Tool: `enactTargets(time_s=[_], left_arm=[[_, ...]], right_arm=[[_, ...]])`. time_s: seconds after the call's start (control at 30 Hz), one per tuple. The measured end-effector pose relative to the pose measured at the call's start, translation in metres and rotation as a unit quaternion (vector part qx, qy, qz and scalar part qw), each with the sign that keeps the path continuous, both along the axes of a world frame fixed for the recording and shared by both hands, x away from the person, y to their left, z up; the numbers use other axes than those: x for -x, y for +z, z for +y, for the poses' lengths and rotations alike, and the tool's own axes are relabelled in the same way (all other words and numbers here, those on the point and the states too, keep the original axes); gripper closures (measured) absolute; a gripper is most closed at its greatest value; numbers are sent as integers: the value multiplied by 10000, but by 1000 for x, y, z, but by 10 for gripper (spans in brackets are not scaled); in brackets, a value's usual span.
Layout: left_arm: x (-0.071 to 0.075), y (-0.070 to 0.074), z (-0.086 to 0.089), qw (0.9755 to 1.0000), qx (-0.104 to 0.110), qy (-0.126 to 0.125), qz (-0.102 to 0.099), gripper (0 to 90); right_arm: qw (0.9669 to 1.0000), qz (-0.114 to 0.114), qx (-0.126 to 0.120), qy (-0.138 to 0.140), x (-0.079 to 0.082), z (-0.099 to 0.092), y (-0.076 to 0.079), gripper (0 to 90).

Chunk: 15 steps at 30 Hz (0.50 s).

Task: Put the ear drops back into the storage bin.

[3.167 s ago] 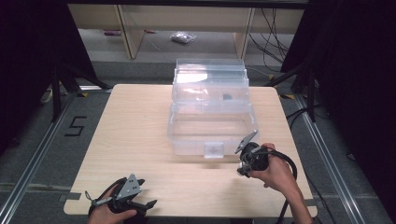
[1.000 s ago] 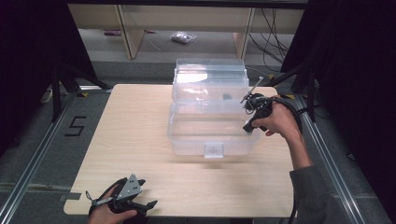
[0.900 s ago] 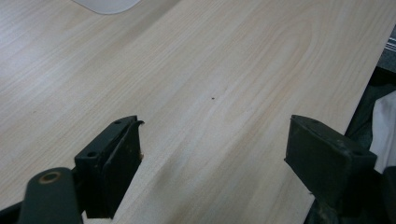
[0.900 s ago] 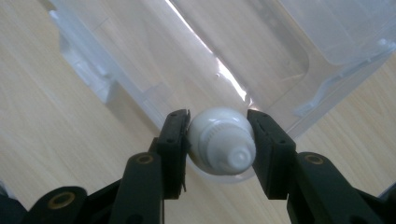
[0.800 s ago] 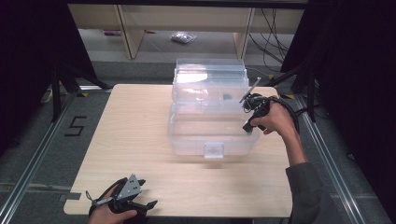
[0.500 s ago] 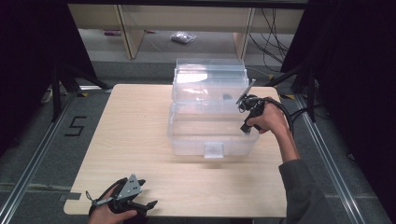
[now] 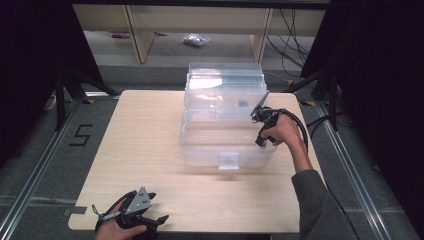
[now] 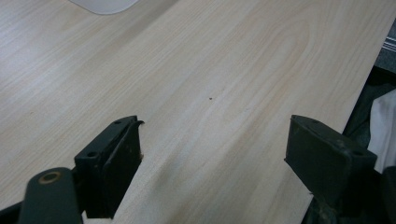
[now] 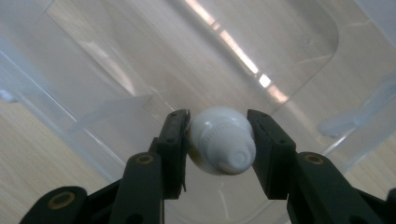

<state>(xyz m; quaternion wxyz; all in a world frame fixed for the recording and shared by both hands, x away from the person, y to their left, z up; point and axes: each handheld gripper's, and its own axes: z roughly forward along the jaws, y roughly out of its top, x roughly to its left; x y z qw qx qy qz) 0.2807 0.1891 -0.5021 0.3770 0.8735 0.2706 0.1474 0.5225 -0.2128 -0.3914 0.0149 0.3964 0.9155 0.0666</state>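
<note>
A clear plastic box stands mid-table with its lid raised at the back. My right gripper hangs over the box's right rim, a hand behind it. In the right gripper view, the right gripper is shut on a small white rounded object, with the box's clear wall and floor below it. My left gripper rests at the table's front left edge in a hand. In the left gripper view the left gripper is open over bare wood, nothing between its jaws.
The wooden table has free room left of and in front of the box. Beyond it stand shelf frames and a plastic bag on the floor. A "5" mark is on the floor at left. Cables trail at back right.
My right gripper has gone from the box's front corner up along its right side and now reaches left over the rim. The left gripper has stayed put.
</note>
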Motion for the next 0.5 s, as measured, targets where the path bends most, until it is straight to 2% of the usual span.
enactTargets(time_s=[0.03,0.07,0.1,0.17,0.2,0.23,0.27,0.4,0.47,0.5], left_arm=[[0,0,0,10000,-5,-16,16,177],[-1,0,0,10000,-34,7,12,177],[0,0,-1,10000,35,3,28,177],[0,0,0,10000,15,-2,20,177],[1,0,-1,10000,64,11,34,177],[0,0,0,10000,13,-19,40,177],[-1,0,0,10000,-35,-4,19,177],[0,0,0,10000,40,8,13,177],[0,0,0,10000,41,9,12,177],[0,0,0,10000,40,8,8,177]], right_arm=[[10000,-20,-15,-18,-1,0,-2,603],[10000,84,-5,-45,-2,0,-3,603],[10000,62,-3,-46,-2,0,-5,603],[10000,32,22,43,-4,-1,-8,603],[9998,88,153,-107,-4,0,-9,603],[9999,17,107,63,-6,-1,-10,603],[9996,127,192,-170,-5,2,-10,603],[9996,129,243,-108,-7,2,-15,603],[9993,230,264,-154,-7,4,-17,603],[9993,205,305,-86,-9,2,-19,603]])
